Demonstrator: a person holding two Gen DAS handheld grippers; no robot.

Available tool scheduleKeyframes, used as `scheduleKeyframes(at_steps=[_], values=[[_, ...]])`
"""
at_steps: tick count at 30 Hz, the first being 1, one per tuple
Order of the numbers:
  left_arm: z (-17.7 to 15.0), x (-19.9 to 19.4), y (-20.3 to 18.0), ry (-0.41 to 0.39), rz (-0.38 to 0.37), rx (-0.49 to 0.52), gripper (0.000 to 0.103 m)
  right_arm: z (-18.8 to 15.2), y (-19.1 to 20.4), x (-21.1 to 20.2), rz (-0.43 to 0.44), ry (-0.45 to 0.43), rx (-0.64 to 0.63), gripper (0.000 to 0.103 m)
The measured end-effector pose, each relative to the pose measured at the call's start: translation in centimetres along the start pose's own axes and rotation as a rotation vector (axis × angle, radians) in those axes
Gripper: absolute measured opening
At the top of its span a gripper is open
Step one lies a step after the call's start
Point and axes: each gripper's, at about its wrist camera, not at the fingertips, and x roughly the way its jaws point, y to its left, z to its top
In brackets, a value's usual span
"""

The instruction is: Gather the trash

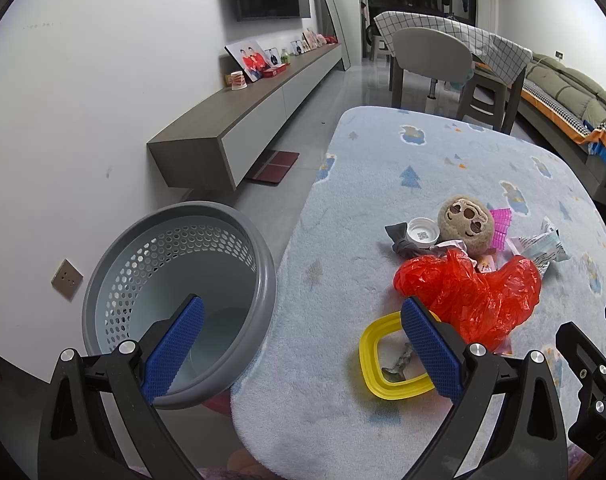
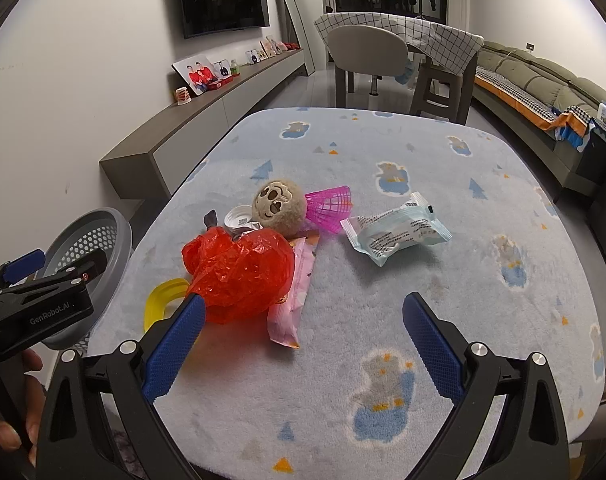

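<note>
A crumpled red plastic bag [image 1: 473, 294] [image 2: 239, 274] lies on the light blue fleece-covered table [image 2: 383, 320]. Around it lie a pink snack wrapper [image 2: 293, 300], a pale blue wrapper [image 2: 395, 230] [image 1: 543, 246], a white cap [image 1: 422, 233] [image 2: 239, 216], a yellow ring lid [image 1: 387, 360] [image 2: 161, 294], a pink mesh piece [image 2: 329, 208] and a plush toy [image 1: 465, 222] [image 2: 277, 204]. A grey perforated bin [image 1: 175, 288] [image 2: 85, 248] stands left of the table. My left gripper [image 1: 303, 344] is open and empty, between bin and table edge. My right gripper [image 2: 303, 344] is open and empty, above the table, near the bag.
A low wall cabinet [image 1: 239, 120] with photos runs along the left wall. A chair [image 1: 431, 56] and a cloth-draped table stand behind. A sofa [image 2: 543, 80] is at the right. A grey cloth scrap [image 1: 399, 240] lies by the cap.
</note>
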Motion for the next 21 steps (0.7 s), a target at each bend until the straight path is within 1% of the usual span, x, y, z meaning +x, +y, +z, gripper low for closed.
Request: scheduleKeyframes(at_steps=[21], values=[[0.09,-0.06,0.47,-0.008,-0.005,-0.002,0.097,0.05,0.08,-0.18,0.002,-0.005,0.0,0.094]])
